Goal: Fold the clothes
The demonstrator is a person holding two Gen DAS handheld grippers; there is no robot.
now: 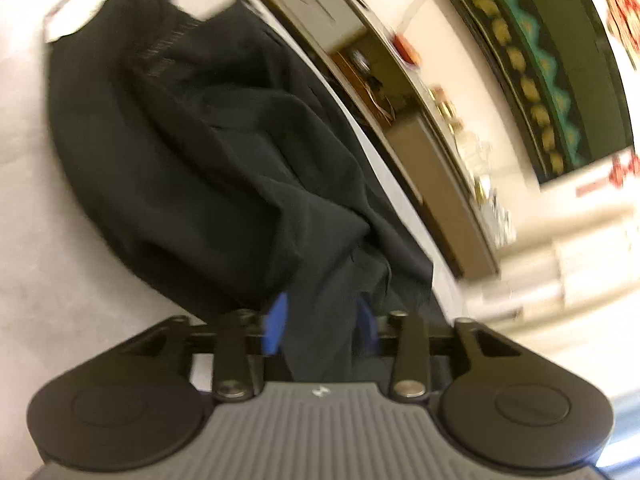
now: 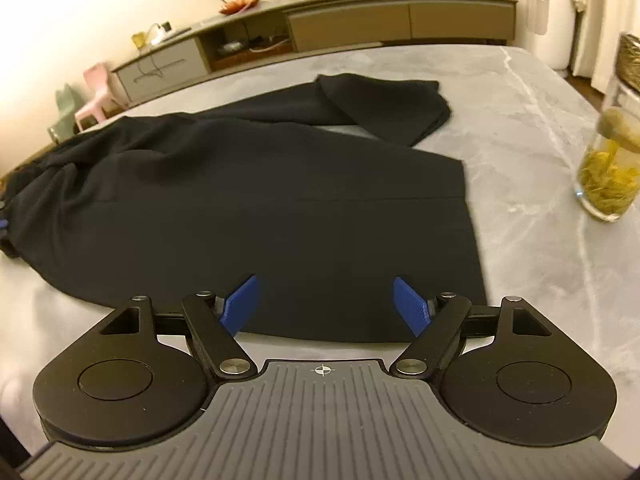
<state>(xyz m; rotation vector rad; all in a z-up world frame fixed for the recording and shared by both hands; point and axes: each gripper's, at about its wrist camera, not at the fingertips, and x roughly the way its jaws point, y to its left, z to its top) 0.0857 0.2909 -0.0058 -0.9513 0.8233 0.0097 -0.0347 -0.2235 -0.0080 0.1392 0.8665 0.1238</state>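
A black garment (image 2: pixel 280 200) lies spread on the pale marble-look table (image 2: pixel 520 120), with one end folded over at the far side. My right gripper (image 2: pixel 326 304) hovers open over the garment's near hem, its blue pads wide apart and gripping nothing. In the blurred left wrist view the same black garment (image 1: pixel 200 140) is bunched into folds. A strip of it runs between the blue pads of my left gripper (image 1: pixel 322 326). Those pads stand partly apart, and the cloth looks loose between them.
A glass jar (image 2: pixel 608 172) with yellow contents stands near the table's right edge. Beyond the table a long low sideboard (image 2: pixel 360 20) carries small items, with a pink chair (image 2: pixel 96 92) at its left. The table's far edge (image 1: pixel 360 128) runs close to the bunched cloth.
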